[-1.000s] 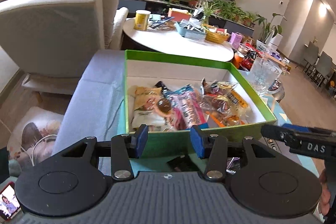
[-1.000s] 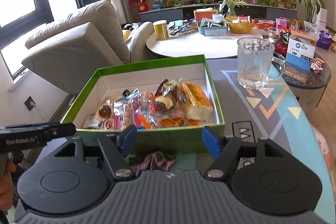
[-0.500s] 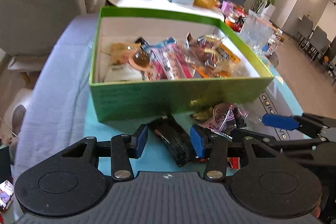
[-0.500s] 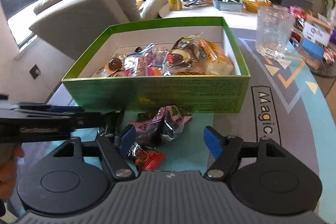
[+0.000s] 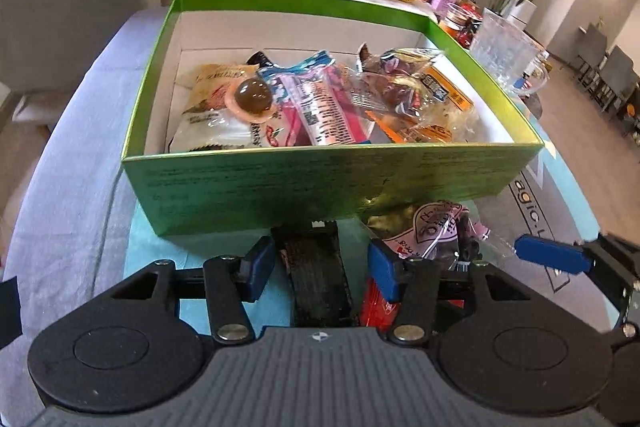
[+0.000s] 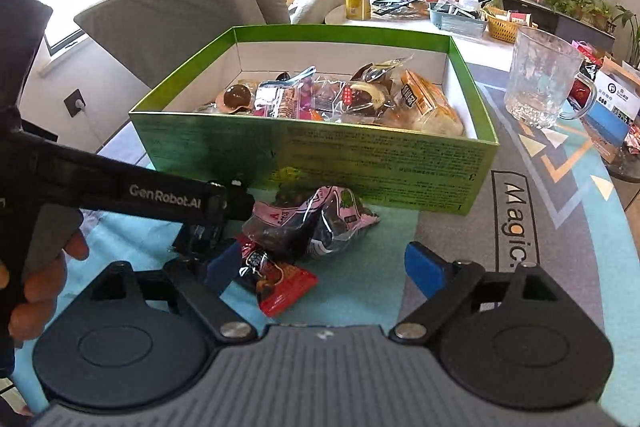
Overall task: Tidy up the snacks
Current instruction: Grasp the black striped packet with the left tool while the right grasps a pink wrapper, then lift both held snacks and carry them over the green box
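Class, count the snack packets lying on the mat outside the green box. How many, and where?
3, all before the box's front wall: a black packet on the left, a pink-and-clear packet in the middle, a red packet nearest. Others may hide beneath.

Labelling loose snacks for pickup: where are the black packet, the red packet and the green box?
black packet (image 5: 316, 275), left wrist view, middle of its wrapper
red packet (image 6: 286, 287), right wrist view, wrapper centre
green box (image 6: 360, 163), right wrist view, near wall
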A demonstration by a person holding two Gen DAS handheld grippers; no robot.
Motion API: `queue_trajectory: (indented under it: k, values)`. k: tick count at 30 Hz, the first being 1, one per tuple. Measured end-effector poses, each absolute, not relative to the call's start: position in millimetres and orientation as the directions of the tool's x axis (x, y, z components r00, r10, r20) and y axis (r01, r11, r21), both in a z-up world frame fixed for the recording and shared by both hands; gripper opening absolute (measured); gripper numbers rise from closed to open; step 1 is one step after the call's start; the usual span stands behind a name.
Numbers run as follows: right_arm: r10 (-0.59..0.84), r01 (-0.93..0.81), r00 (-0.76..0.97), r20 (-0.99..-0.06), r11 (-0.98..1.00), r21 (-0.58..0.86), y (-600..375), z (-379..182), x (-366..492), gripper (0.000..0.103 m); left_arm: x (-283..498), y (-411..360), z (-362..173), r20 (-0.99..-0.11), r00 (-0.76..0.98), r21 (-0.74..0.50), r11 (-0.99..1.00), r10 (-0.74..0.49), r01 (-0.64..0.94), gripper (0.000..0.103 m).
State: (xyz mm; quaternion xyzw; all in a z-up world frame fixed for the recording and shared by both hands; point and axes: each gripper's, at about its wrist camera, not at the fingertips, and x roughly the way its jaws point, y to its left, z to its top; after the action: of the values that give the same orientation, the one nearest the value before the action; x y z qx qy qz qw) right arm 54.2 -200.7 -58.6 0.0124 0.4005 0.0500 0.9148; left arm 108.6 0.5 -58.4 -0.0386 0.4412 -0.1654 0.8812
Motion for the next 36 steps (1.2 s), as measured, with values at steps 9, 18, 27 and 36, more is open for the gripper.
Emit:
queue_trajectory:
  k: [9,18,27,36]
  values:
    - [0.082,-0.067,0.665,-0.743,0.996,0.051,-198,-64,58,0.048,97,37,-42,-0.717,0.589,-0.247,0.926,-0.373,0.286,0.026]
    - [0.021,0.065,0.716,-0.698,0.993,0.097,-247,-44,38,0.048,80,88,10,-0.608,0.691,-0.294,0.920,-0.390,0.261,0.026]
    - [0.054,0.008,0.715,-0.698,0.996,0.085,-242,-51,12,0.048,86,99,33,-0.545,0.757,-0.287,0.929,-0.360,0.235,0.026]
    - [0.064,-0.080,0.721,-0.690,0.997,0.009,-175,-68,68,0.049,84,103,52,-0.524,0.786,-0.265,0.940,-0.328,0.216,0.026]
